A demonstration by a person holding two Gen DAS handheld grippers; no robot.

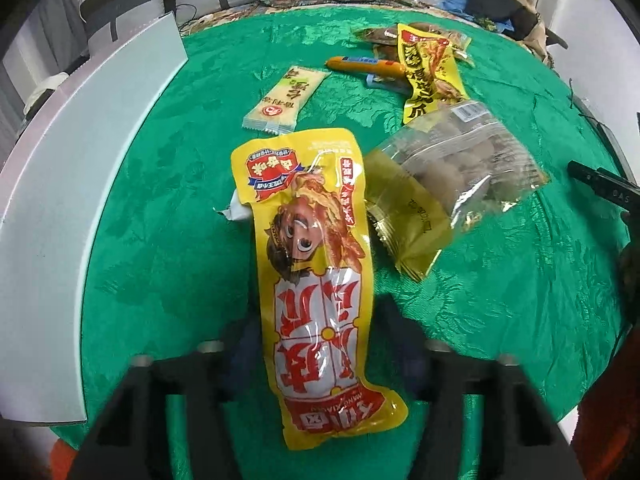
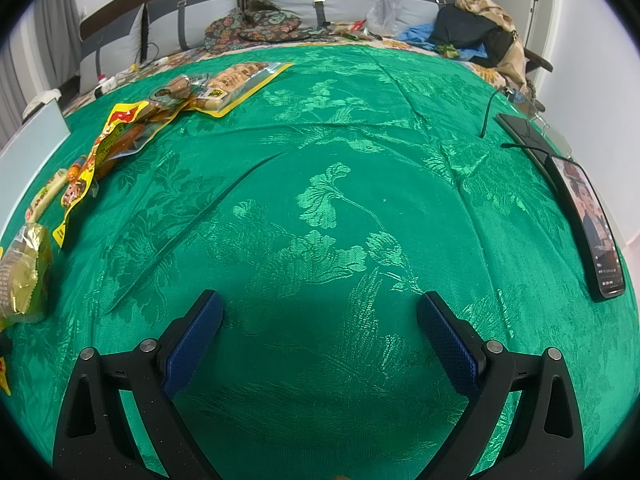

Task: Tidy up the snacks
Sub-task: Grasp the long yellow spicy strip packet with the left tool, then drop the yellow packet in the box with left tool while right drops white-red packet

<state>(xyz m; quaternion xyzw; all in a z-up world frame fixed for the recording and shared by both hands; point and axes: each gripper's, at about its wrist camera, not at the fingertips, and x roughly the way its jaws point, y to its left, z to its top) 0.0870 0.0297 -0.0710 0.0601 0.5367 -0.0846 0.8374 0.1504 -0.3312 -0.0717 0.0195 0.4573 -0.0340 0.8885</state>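
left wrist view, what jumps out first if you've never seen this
The long yellow snack packet with a cartoon face, lying between the fingers of the left hand-held gripper. Behind it on the green tablecloth sits a clear bag of brown snacks, with a white box at left.

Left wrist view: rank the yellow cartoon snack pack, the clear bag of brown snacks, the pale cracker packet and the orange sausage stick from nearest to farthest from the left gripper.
1. yellow cartoon snack pack, between the fingers of the left gripper.
2. clear bag of brown snacks, ahead and to the right.
3. pale cracker packet, ahead, slightly left.
4. orange sausage stick, farthest, beyond the cracker packet.
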